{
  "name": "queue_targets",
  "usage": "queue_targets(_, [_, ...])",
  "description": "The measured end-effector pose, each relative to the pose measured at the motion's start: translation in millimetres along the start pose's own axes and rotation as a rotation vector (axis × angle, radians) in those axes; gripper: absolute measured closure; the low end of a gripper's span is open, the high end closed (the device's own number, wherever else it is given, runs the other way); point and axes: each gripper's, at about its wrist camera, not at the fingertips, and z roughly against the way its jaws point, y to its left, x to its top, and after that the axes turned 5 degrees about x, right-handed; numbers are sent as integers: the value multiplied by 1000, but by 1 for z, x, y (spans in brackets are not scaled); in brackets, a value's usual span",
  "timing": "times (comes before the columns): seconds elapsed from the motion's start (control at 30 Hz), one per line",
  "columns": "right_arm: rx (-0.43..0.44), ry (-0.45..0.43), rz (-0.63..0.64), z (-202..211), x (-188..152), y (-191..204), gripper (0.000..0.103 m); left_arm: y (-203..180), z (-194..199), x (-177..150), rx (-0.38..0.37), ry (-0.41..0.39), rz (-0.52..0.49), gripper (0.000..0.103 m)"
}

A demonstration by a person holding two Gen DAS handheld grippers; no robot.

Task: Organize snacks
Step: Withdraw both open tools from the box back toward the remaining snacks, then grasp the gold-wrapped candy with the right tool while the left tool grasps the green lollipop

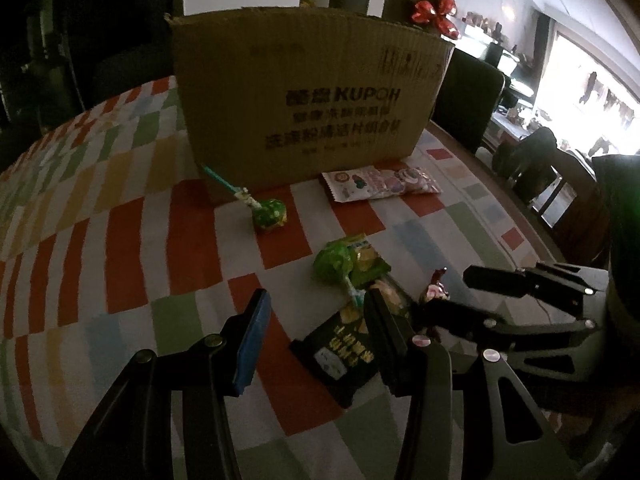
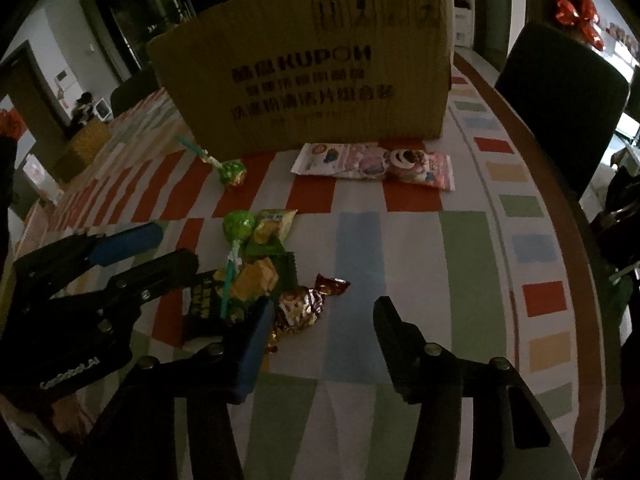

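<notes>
A brown cardboard box (image 1: pixel 304 96) (image 2: pixel 312 68) stands at the back of the table. In front of it lie a pink-white snack packet (image 1: pixel 380 182) (image 2: pixel 376 162) and a green lollipop (image 1: pixel 270 214) (image 2: pixel 232 172). Nearer lies a pile: a second green lollipop (image 1: pixel 332 266) (image 2: pixel 239 224), a black-green snack bag (image 1: pixel 344 356) (image 2: pixel 204 304) and a foil-wrapped candy (image 2: pixel 304 304). My left gripper (image 1: pixel 316 312) (image 2: pixel 172 248) is open, its jaws low over the black bag. My right gripper (image 2: pixel 324 316) (image 1: pixel 444 292) is open and empty, with the foil candy by its left finger.
The table has a checked cloth (image 1: pixel 120 240) (image 2: pixel 472 240). Dark chairs (image 1: pixel 468 96) (image 2: pixel 560 92) stand at the far right edge. A red bow (image 1: pixel 436 12) hangs behind the box.
</notes>
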Motion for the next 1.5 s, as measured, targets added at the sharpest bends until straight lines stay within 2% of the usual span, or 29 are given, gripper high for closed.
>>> queue_targets(0.2, [17,10,2,-7,1,0,57,-2,-16,9,-18,15,3,56])
queue_targets(0.6, [22,14,9,-15,6,0,76,-3,-39,19,-31,45,21,68])
queue_targets(0.73, [27,14,12,-17,8,-1,77,-4,-44,20,-46,61,24,76])
queue_targets(1.07, [42,4,14,-10,10,-3,77,-7,-28,19,-31,41,22,77])
queue_targets(1.5, [56,-98,45,27,28,3,77,-11,19,32,-18,-50,45,77])
